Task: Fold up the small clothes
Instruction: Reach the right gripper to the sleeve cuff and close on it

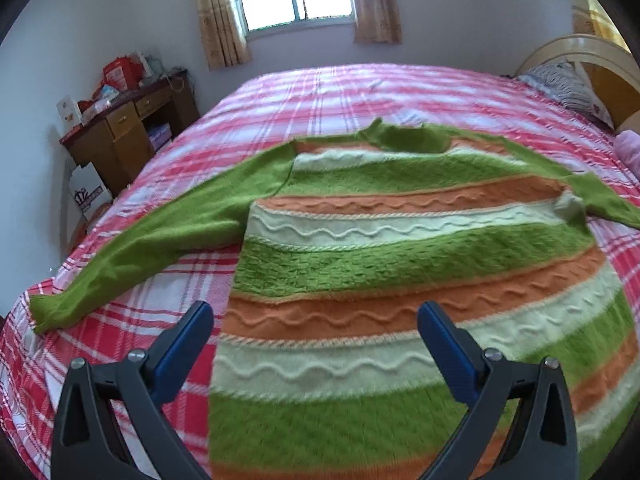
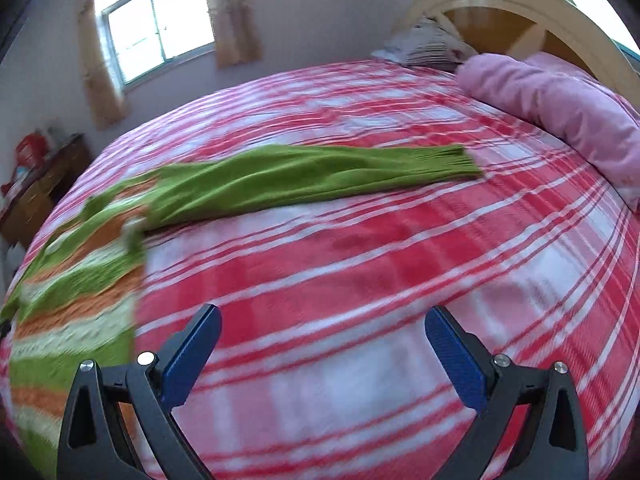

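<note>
Your striped sweater (image 1: 400, 264) lies flat on the red plaid bed (image 1: 320, 92), spread wide. Its left sleeve (image 1: 132, 248) reaches out toward 9 o'clock in the left wrist view. Your left gripper (image 1: 316, 344) hangs over the sweater's bottom part, wide open, holding nothing. The right sleeve (image 2: 312, 176) stretches toward 1 o'clock in the right wrist view, near the pink blanket (image 2: 560, 108). Your right gripper (image 2: 324, 344) is wide open too (only bare bed under it). I think no fold is made yet. Both sleeves and the body are left to fold.
</note>
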A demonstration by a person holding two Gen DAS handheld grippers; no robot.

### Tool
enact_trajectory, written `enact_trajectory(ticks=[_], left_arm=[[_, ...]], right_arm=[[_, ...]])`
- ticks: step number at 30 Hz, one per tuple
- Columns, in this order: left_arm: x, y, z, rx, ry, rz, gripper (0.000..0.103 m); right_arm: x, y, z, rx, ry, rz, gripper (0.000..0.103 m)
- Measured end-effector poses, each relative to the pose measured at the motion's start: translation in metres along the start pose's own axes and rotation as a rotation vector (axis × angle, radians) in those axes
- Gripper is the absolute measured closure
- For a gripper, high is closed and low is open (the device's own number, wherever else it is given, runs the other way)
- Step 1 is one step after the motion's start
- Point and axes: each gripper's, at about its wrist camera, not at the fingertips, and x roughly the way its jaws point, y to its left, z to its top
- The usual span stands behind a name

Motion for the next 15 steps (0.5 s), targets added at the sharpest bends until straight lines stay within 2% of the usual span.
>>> enact_trajectory(ticks=[3, 5, 10, 13, 15], left_arm=[[0.014, -0.001, 0.001, 0.003, 0.020, 0.015, 0.000], [0.023, -0.001, 0.003, 0.000, 0.030, 0.029, 0.000], [0.035, 0.005, 0.010, -0.032, 0.026, 0.068, 0.000], [0.044, 0.011, 0.012, -0.067, 0.043, 0.066, 0.000], [0.048, 0.014, 0.013, -0.086, 0.048, 0.065, 0.000]], right_arm=[[0.018, -0.026, 0.019, 0.049, 0.011, -0.028, 0.004], [0.028, -0.040, 0.030, 0.070, 0.017, -0.038, 0.013], [0.054, -0.079, 0.068, 0.120, 0.012, -0.116, 0.025], [0.074, -0.102, 0.091, 0.143, 0.017, -0.167, 0.040], [0.086, -0.117, 0.104, 0.167, 0.023, -0.197, 0.040]])
